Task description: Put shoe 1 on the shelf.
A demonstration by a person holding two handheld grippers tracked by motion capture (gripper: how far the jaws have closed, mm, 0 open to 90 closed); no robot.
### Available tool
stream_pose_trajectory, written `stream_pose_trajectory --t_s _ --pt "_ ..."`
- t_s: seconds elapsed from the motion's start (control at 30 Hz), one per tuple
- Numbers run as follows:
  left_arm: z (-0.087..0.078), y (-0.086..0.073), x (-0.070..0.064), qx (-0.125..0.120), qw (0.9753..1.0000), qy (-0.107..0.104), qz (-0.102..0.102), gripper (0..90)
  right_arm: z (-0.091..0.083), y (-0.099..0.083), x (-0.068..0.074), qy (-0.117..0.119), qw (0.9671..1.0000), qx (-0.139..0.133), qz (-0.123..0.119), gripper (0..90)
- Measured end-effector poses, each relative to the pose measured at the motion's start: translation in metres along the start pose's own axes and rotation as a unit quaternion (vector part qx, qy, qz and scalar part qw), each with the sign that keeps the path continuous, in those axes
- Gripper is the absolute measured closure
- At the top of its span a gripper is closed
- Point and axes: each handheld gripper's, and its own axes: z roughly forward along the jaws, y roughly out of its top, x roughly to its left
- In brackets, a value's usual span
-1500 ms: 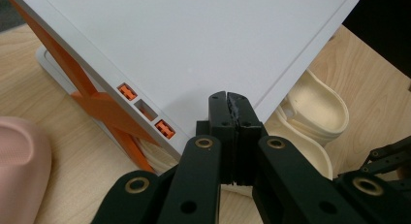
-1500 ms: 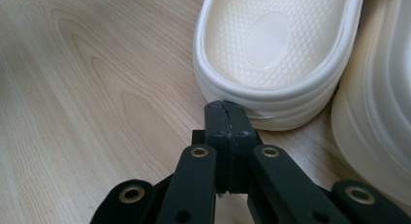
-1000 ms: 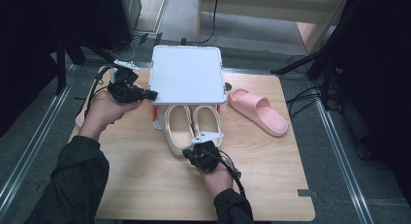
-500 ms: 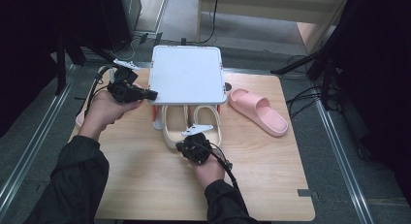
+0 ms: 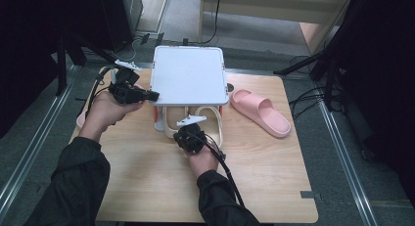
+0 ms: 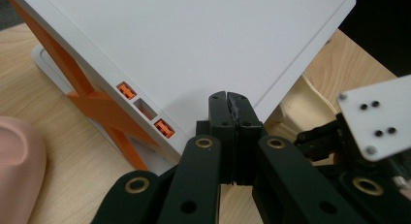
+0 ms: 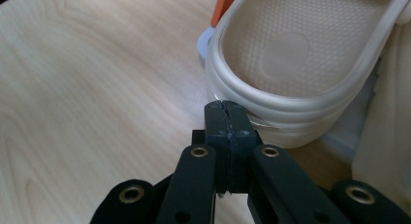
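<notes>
Right gripper (image 7: 227, 107) closing empty, jaws pressed together, tips nudging heel rim of cream slipper (image 7: 300, 54) sitting under white rack (image 5: 190, 75) on table (image 5: 274, 172). Left gripper (image 6: 228, 100), jaws likewise together, bracing at rack edge. Slipper looking light, soft, rubbery, likely springy; thick heel rim offering best pinch. Pink slipper (image 5: 260, 112) lying apart, right of rack.

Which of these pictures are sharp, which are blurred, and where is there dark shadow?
High view: soft, the table evenly lit, surroundings in deep shadow. Left gripper view: rack top sharp, the near jaws and pink slipper blurred. Right gripper view: cream slipper texture sharp, a faint sheen on the wood.
</notes>
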Motion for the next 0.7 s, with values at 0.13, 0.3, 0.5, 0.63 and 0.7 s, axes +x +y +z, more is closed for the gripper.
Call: stream_pose_trajectory --t_s 0.13,0.3,0.5,0.63,0.7 --pt "0.000 0.000 0.000 0.001 1.0000 0.001 -0.001 89.9 0.008 0.008 -0.005 -0.002 1.0000 -0.005 0.004 90.0" --pt "0.000 0.000 0.001 0.000 1.0000 -0.001 -0.004 89.9 0.013 0.013 -0.008 -0.009 0.9998 0.002 0.015 90.0" --pt "0.000 0.000 0.001 -0.001 1.0000 -0.002 -0.006 89.9 0.007 0.010 -0.007 0.010 0.9997 0.000 0.022 90.0" --pt "0.000 0.000 0.001 -0.001 1.0000 -0.001 -0.008 89.9 -0.006 0.005 -0.004 0.025 0.9994 -0.007 0.021 90.0" --pt "0.000 0.000 0.001 -0.002 1.0000 -0.001 -0.008 89.9 -0.016 0.001 -0.003 0.032 0.9993 -0.012 0.016 90.0"
